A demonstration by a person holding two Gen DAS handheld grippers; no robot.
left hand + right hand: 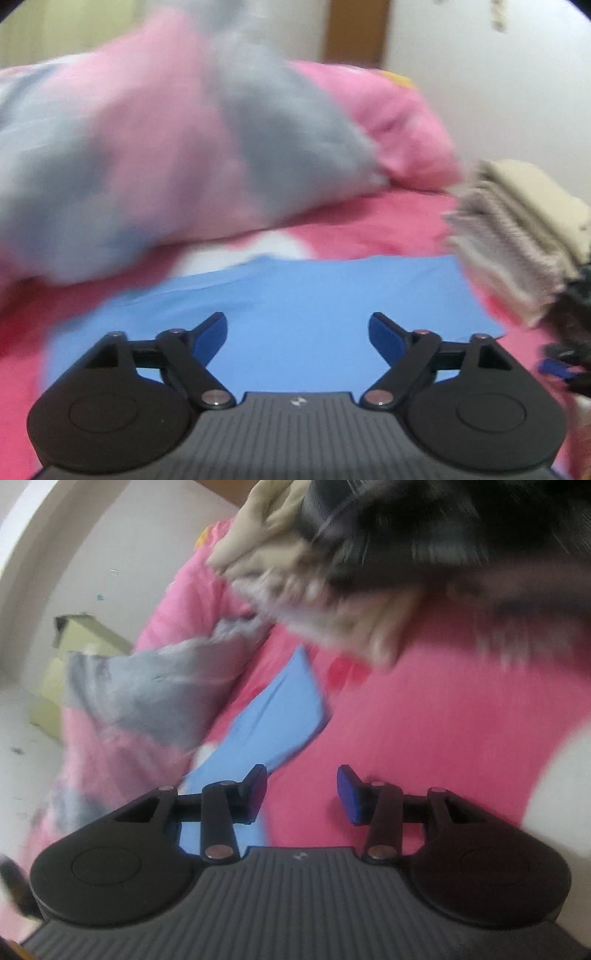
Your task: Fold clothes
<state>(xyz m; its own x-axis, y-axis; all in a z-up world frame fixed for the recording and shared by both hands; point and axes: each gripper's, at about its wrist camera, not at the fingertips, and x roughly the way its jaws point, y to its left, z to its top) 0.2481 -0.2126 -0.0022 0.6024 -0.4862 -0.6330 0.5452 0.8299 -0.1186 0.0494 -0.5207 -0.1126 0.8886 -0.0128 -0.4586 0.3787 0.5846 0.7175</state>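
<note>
1. Bed (388, 221) with a pink cover carries everything; both views are motion-blurred.
2. Blue garment (295, 295) lies flat on the pink cover, spread just ahead of the left gripper (297, 332).
3. Left gripper: fingers spread wide, nothing between them, hovering over the blue garment's near edge.
4. Right gripper (301, 794): fingers apart, narrower gap than the left, nothing held, over bare pink cover; the blue garment (273, 716) sits to its left.
5. Pink-and-grey bedding (166, 147) is bunched up behind the blue garment, touching or overlapping its far edge; can't tell which.
6. Beige folded stack (517, 229) sits at the right of the garment, with a fringed knit edge.
7. Dark fuzzy item (443, 535) lies beside the beige stack (280, 535); too blurred to identify.
</note>
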